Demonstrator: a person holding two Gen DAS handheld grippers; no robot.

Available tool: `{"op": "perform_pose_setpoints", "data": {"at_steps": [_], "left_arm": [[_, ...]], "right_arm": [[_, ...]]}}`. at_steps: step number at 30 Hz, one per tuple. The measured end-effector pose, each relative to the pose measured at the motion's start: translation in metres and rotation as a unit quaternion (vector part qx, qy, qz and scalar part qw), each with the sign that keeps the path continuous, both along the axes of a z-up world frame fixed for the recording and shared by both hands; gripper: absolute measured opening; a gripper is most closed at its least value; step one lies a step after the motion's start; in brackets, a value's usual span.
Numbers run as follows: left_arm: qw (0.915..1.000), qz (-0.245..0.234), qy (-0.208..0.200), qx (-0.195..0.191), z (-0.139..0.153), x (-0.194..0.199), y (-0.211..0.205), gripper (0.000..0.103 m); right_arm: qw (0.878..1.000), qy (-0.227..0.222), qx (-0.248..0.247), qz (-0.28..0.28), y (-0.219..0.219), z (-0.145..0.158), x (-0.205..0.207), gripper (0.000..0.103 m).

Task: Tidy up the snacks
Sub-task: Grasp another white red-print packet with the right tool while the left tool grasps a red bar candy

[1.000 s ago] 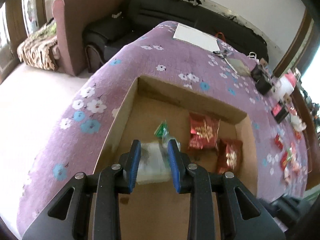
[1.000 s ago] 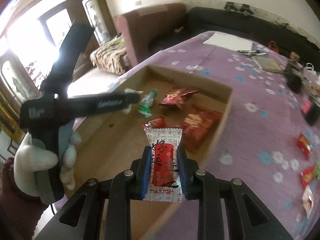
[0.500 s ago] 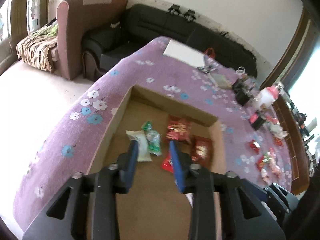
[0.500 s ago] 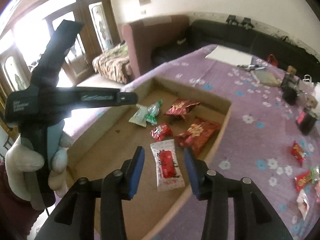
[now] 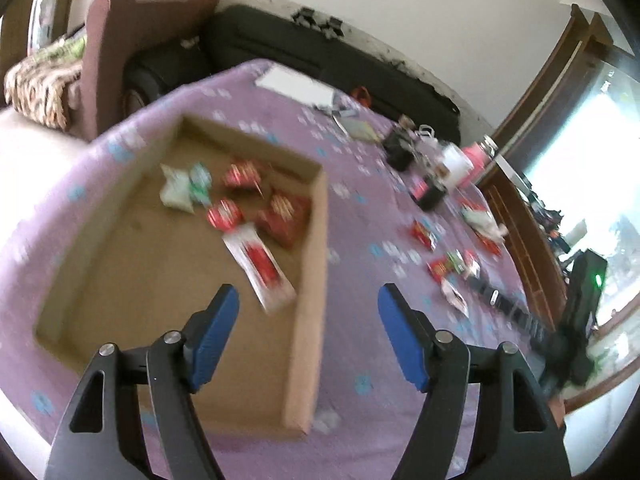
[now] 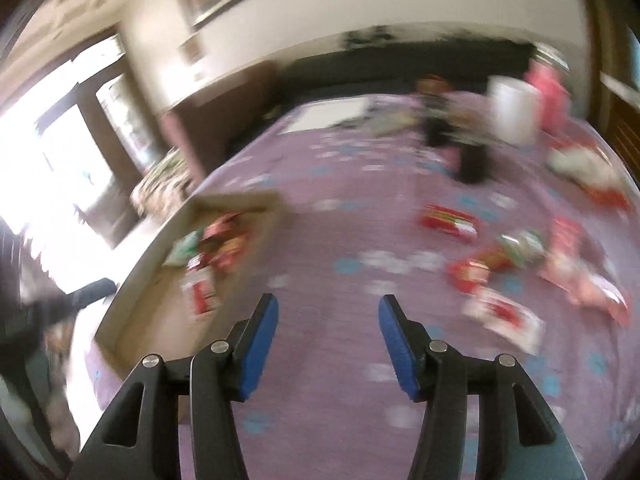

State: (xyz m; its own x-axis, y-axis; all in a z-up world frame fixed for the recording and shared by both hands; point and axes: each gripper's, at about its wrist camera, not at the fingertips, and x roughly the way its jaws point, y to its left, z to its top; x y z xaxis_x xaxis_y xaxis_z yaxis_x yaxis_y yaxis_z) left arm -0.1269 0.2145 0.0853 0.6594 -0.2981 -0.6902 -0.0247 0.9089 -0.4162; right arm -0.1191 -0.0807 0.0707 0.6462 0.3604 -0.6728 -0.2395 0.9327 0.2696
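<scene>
Opening wide, the left gripper (image 5: 308, 312) has nothing between its blue pads (image 5: 214, 338). It hangs over the near side wall of the cardboard box (image 5: 310, 280), which sits on a table with a purple flower cloth (image 5: 360, 420).

Inside the box lie some snacks. A long white packet with a red middle (image 5: 260, 264) lies close to the side wall. Behind it sit dark red packets (image 5: 282, 216), a small round red one (image 5: 224, 214), another red one (image 5: 242, 172), and a white and green bundle (image 5: 184, 188) at the back. The rest of the box floor is bare brown card.

More snacks lie loose on the cloth, well apart from the box. From the left camera a red packet (image 5: 424, 234) shows, then a little heap of red, green and white ones (image 5: 452, 268) nearer the table edge.

The right gripper (image 6: 326, 336) is opening too, and its pads (image 6: 258, 350) hold nothing. It hangs over bare cloth, just beside the box. Its picture is very blurry. Ahead of it on the right lie a red packet (image 6: 450, 218), a red and green pile (image 6: 500, 258), a white and red packet (image 6: 504, 318), and some pinkish ones (image 6: 580, 284) that I cannot make out well.

At the far end of the table stand a white tub (image 5: 456, 164), a pink thing (image 5: 476, 160) and some black things (image 5: 430, 194). A white sheet (image 5: 296, 86) lies near the dark sofa (image 5: 320, 52).
</scene>
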Motion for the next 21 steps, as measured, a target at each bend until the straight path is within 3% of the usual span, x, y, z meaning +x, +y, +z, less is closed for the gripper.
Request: {"op": "perform_pose_setpoints", "data": {"at_steps": [5,10,13,19,21], "left_arm": [[0.9997,-0.016,-0.017,0.0,-0.003,-0.024,-0.024,0.072],[0.9985,-0.035,-0.018,0.038,-0.006,-0.023,-0.049,0.072],[0.9981,-0.039,-0.017,0.044,-0.008,-0.025,-0.055,0.072],[0.9981,-0.04,-0.009,0.046,-0.015,-0.026,-0.058,0.072],[0.9981,-0.039,-0.01,0.046,-0.016,-0.026,-0.056,0.072]], "right_arm": [[0.993,-0.015,0.019,-0.119,-0.098,0.004,0.002,0.055],[0.983,0.003,0.021,-0.182,-0.149,-0.013,0.018,0.057],[0.984,0.023,0.01,-0.174,-0.149,-0.026,0.034,0.056],[0.991,0.069,-0.016,-0.116,-0.108,-0.063,0.058,0.052],[0.993,0.066,-0.017,-0.101,-0.102,-0.066,0.057,0.052]]}}
